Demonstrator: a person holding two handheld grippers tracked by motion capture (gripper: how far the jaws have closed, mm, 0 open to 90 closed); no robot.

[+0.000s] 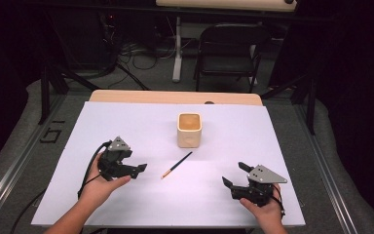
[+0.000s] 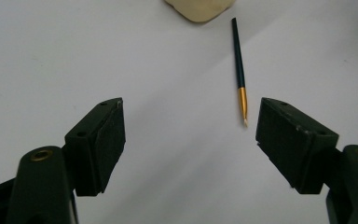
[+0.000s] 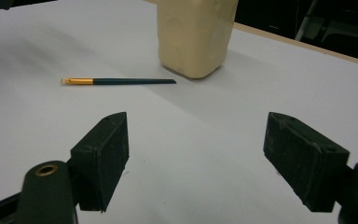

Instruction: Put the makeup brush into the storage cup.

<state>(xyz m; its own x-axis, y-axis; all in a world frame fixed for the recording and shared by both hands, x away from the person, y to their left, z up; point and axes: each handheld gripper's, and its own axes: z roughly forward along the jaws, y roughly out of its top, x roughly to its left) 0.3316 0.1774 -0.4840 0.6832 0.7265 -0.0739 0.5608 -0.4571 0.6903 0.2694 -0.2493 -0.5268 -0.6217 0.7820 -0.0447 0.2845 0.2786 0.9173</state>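
As it lies, brush (image 1: 177, 165) diagonal, bristles near-left

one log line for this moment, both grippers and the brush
left gripper: open, empty | right gripper: open, empty | brush: flat on table, untouched | cup: upright behind brush

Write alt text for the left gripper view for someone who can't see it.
The left hand-held gripper hangs open above a white table, a thin dark brush with a gold ferrule lying just ahead of its jaws. A cream cup sits at the top edge.
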